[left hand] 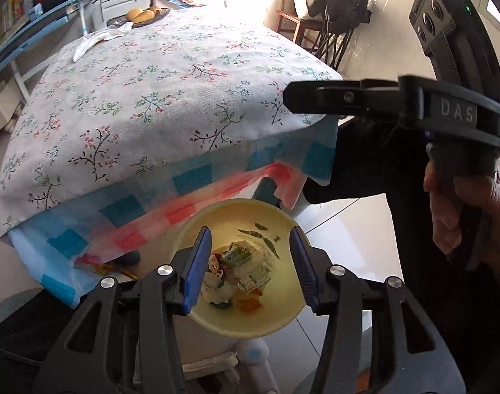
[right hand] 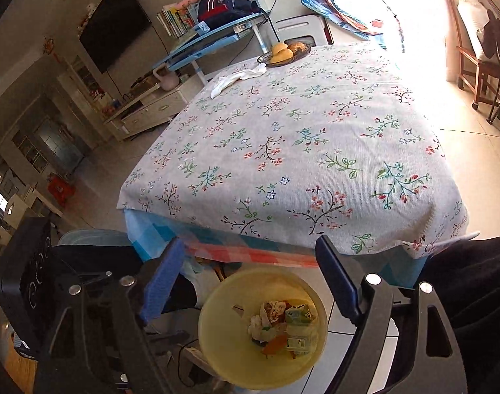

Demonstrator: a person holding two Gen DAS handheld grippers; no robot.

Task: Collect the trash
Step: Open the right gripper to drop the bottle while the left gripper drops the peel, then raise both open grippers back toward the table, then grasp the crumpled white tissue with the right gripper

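A yellow bin (left hand: 282, 315) stands on the floor by the table's near edge, with wrappers and paper scraps (left hand: 237, 275) in its bottom. My left gripper (left hand: 250, 269) is open and empty above the bin's mouth. The right wrist view shows the same bin (right hand: 223, 354) and its trash (right hand: 282, 328) below. My right gripper (right hand: 250, 282) is open and empty above the bin; it also shows in the left wrist view (left hand: 364, 98), held over the table corner. A white crumpled cloth or tissue (right hand: 237, 77) lies at the table's far end.
The table (right hand: 299, 138) has a floral cloth over a blue and red checked one. A dish of fruit (right hand: 284, 53) sits at its far edge. A blue desk (right hand: 210, 42) with a backpack stands behind. Wooden chairs (right hand: 473, 65) are at right. The floor is tiled.
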